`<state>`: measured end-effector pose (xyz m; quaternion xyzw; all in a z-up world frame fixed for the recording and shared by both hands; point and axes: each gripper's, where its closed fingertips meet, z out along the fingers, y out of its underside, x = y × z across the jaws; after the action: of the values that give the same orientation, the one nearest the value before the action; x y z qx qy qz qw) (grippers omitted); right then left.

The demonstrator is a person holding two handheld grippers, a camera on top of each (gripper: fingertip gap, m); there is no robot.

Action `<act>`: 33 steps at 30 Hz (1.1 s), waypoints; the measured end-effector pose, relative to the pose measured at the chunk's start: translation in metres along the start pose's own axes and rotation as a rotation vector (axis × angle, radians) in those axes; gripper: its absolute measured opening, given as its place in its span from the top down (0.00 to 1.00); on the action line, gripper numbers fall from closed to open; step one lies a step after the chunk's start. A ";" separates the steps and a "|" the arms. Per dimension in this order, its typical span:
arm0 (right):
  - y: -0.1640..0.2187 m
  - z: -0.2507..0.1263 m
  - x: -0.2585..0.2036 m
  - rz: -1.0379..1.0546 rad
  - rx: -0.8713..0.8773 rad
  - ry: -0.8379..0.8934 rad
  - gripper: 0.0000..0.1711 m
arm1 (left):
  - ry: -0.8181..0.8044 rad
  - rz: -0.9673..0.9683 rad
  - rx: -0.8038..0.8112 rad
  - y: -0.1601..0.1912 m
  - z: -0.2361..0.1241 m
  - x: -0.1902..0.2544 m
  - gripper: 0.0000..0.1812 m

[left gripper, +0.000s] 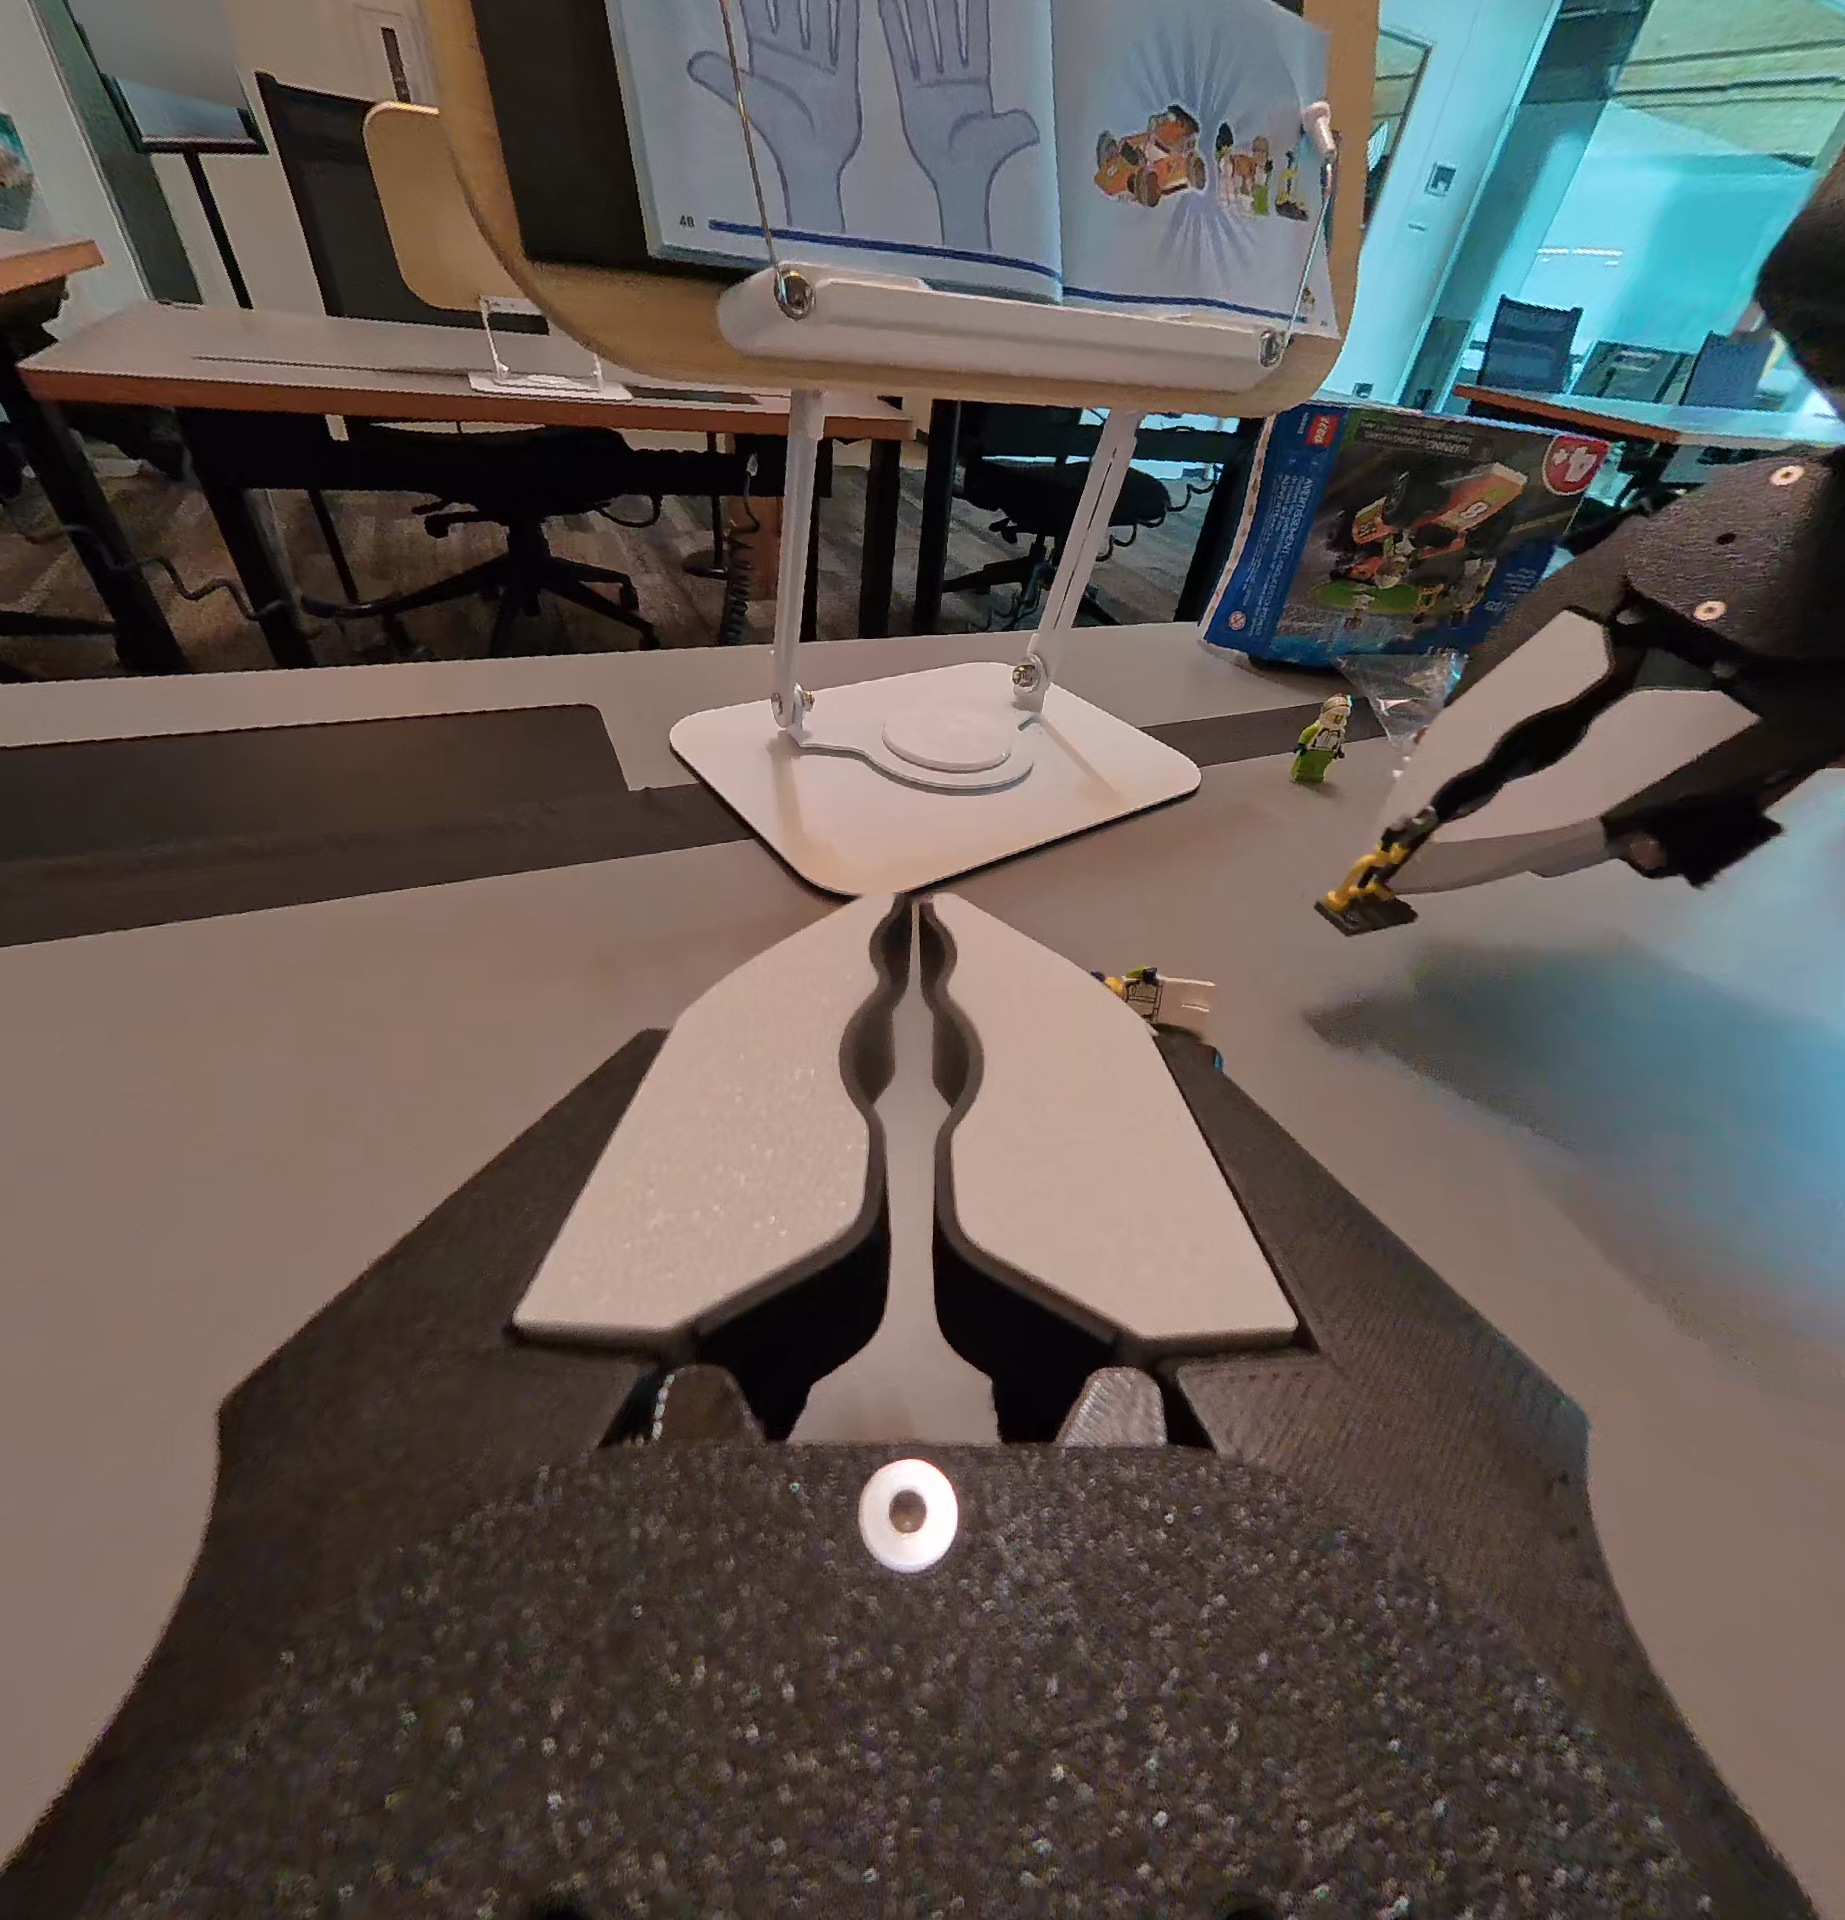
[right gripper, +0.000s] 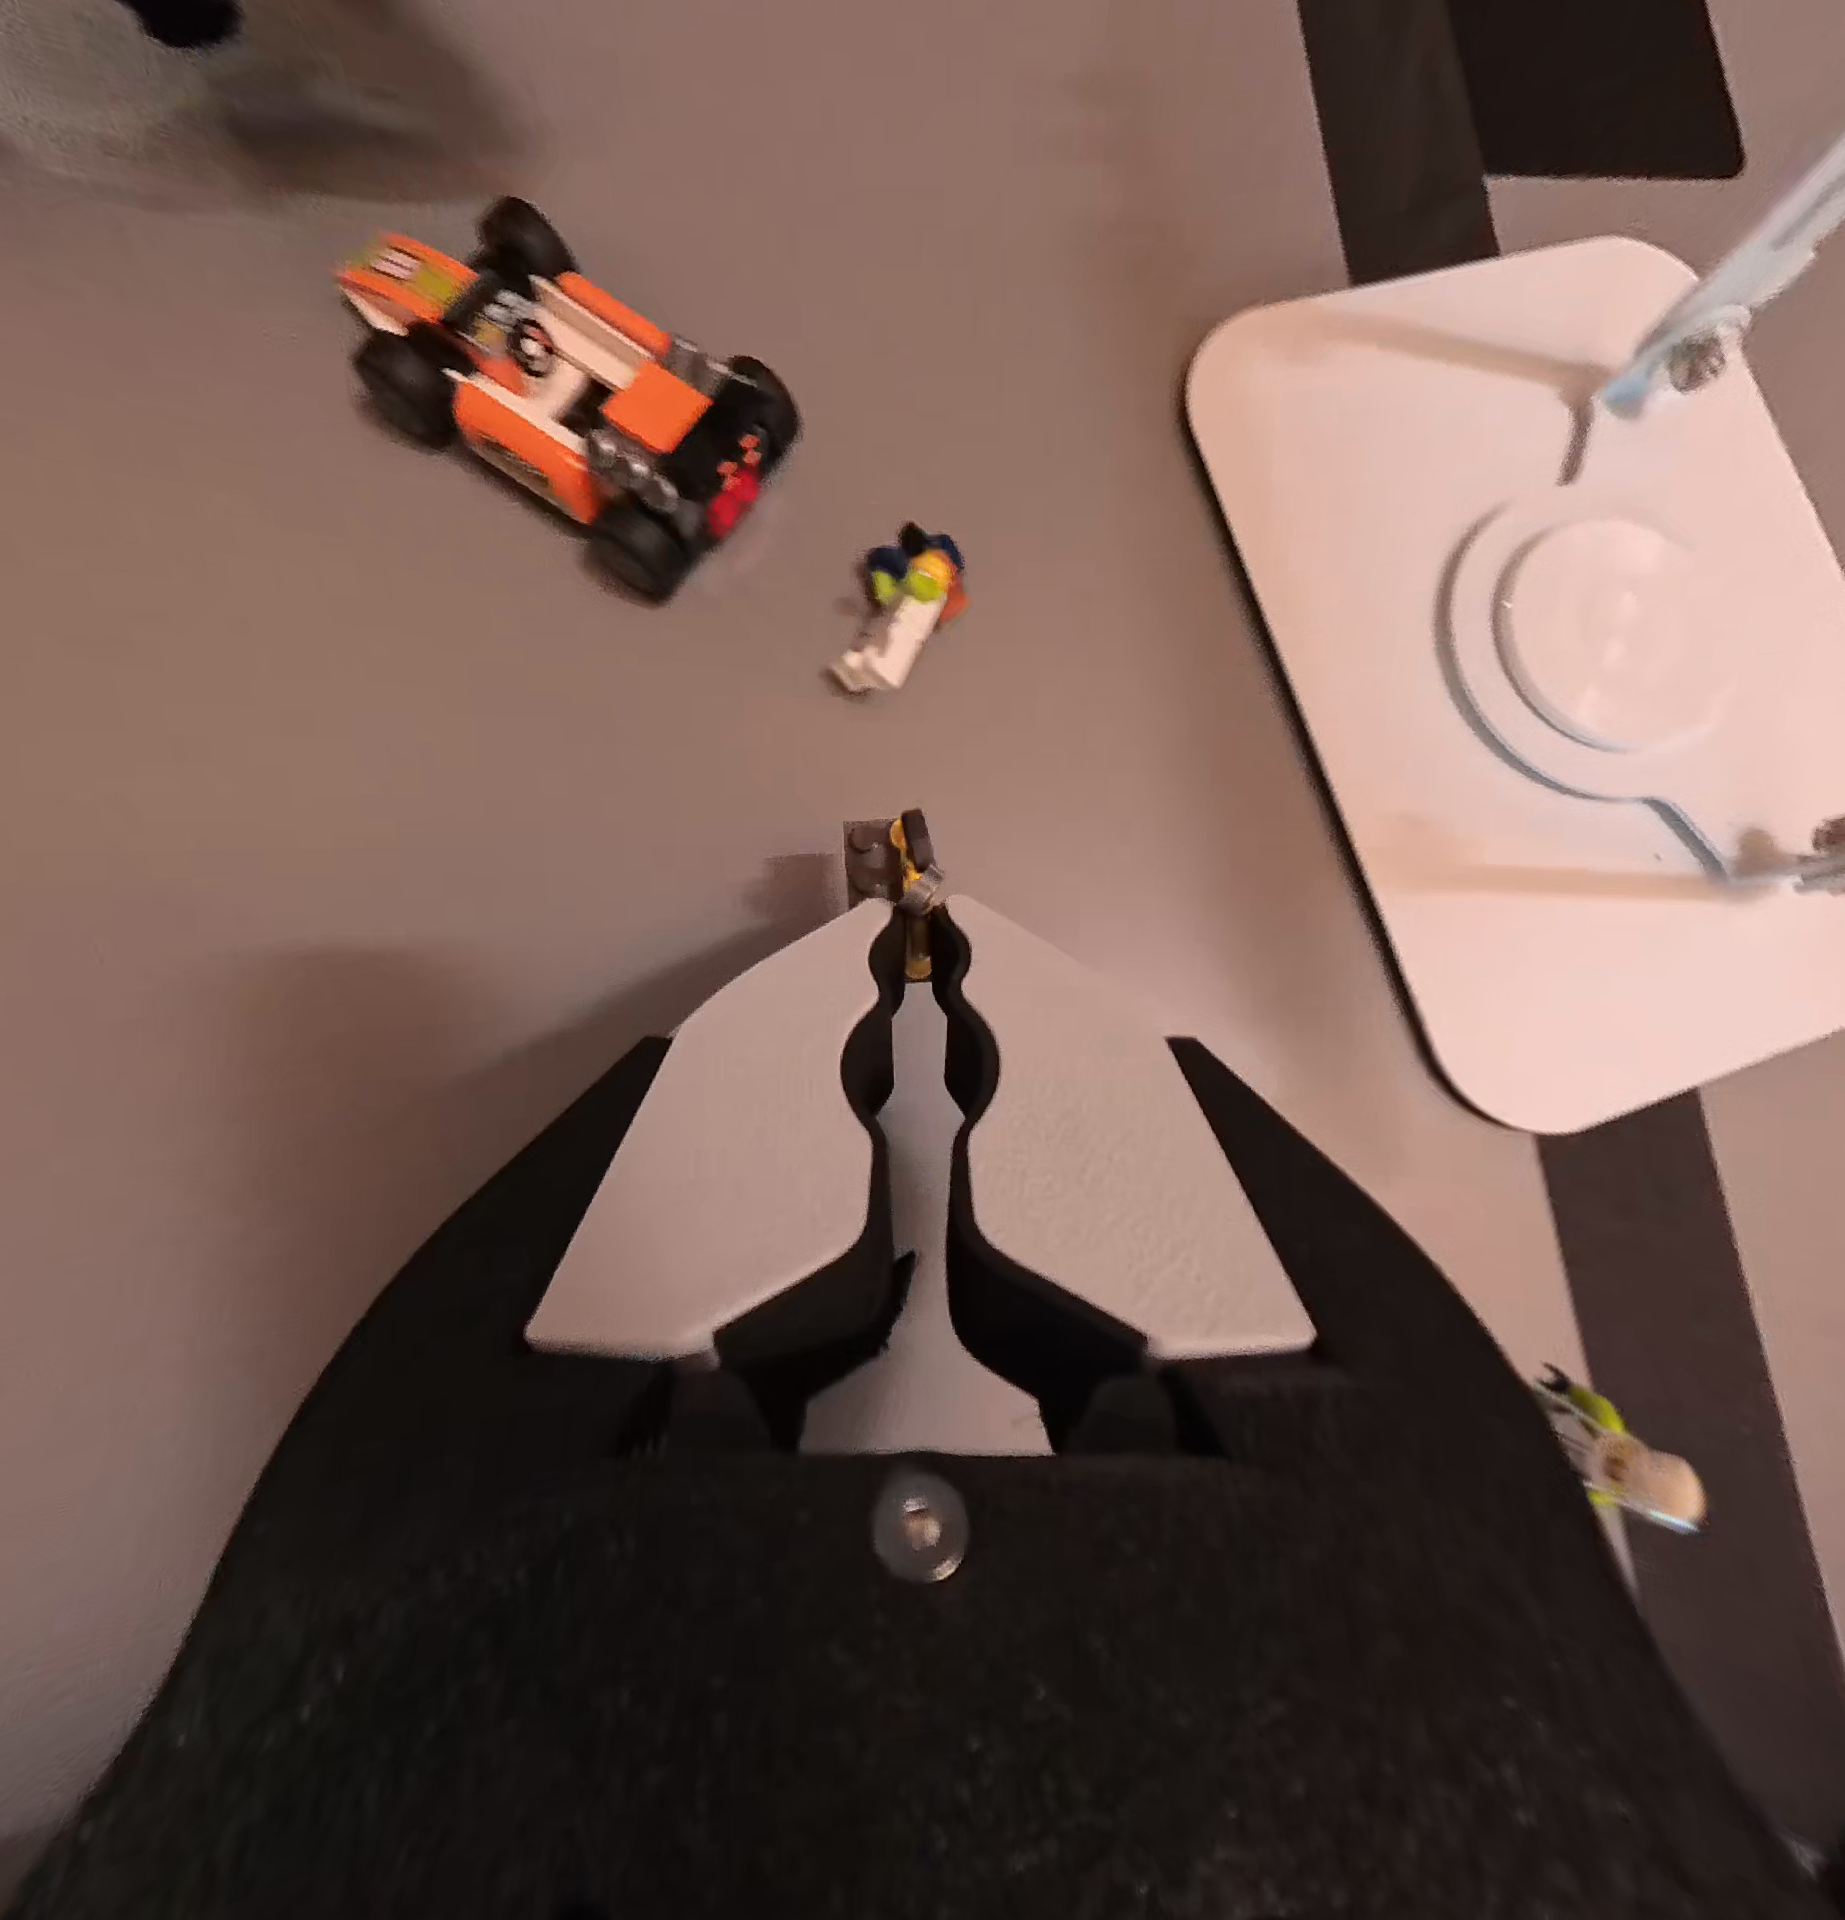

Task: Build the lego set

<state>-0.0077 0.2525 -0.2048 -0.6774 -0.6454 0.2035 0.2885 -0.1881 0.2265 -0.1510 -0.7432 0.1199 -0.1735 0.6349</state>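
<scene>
1. grey bench (left gripper: 274, 1091) in an office of desks and swivel chairs, with a dark strip running across it beyond the left tongs (left gripper: 913, 914).
2. straight ahead of the left tongs, just past their tips: white book stand (left gripper: 939, 790), carrying an open instruction booklet (left gripper: 1001, 135) turned to drawn hands and a picture of the finished models. judged to be the closing pages.
3. ahead and to the left of the right tongs (right gripper: 916, 914), well apart: orange car (right gripper: 565, 395), wheels and bodywork on, looking complete.
4. between the car and the right tongs' tips: white minifigure (right gripper: 897, 613) lying flat, with small coloured bits at its head end. also peeks out just right of the left tongs' fingers.
5. further right of the left tongs, near the set box (left gripper: 1406, 540) and a clear plastic bag (left gripper: 1406, 696): green minifigure (left gripper: 1323, 743) standing upright.
6. task judged almost done: car and figures built, one small yellow and grey assembly (right gripper: 902, 862) left to set down or finish.
7. right tongs: closed on that assembly by its yellow part, pitched steeply downward, grey base plate hanging close above the bench; contact with the surface cannot be told.
8. left tongs: closed with only a thin slit between the tips, nothing held, held low and nearly level over the bench, aimed at the stand's base.
</scene>
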 end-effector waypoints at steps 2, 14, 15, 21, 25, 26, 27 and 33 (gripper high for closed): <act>-0.003 -0.002 -0.017 -0.018 0.008 -0.022 0.98 | 0.001 0.020 -0.007 0.000 -0.001 0.002 0.99; 0.073 -0.074 -0.054 0.071 -0.106 0.049 0.98 | 0.062 0.011 -0.017 0.001 -0.006 0.017 1.00; 0.087 -0.085 -0.049 0.108 -0.119 0.076 0.98 | 0.068 0.003 -0.021 0.001 -0.006 0.018 1.00; 0.154 -0.137 -0.036 0.350 -0.099 0.189 0.98 | 0.084 -0.020 -0.033 0.006 -0.004 0.022 1.00; 0.178 -0.142 -0.032 0.418 -0.097 0.229 0.98 | 0.091 -0.020 -0.038 0.008 -0.004 0.025 1.00; 0.181 -0.140 -0.030 0.424 -0.099 0.232 0.98 | 0.093 -0.019 -0.040 0.009 -0.004 0.026 1.00; 0.182 -0.138 -0.028 0.427 -0.099 0.234 0.98 | 0.094 -0.017 -0.043 0.010 -0.004 0.026 1.00; 0.172 -0.117 -0.024 0.399 -0.097 0.232 0.98 | 0.090 -0.018 -0.042 0.010 -0.009 0.025 1.00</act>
<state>0.1963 0.2140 -0.2315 -0.8235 -0.4700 0.1461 0.2820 -0.1681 0.2070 -0.1574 -0.7487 0.1453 -0.2098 0.6118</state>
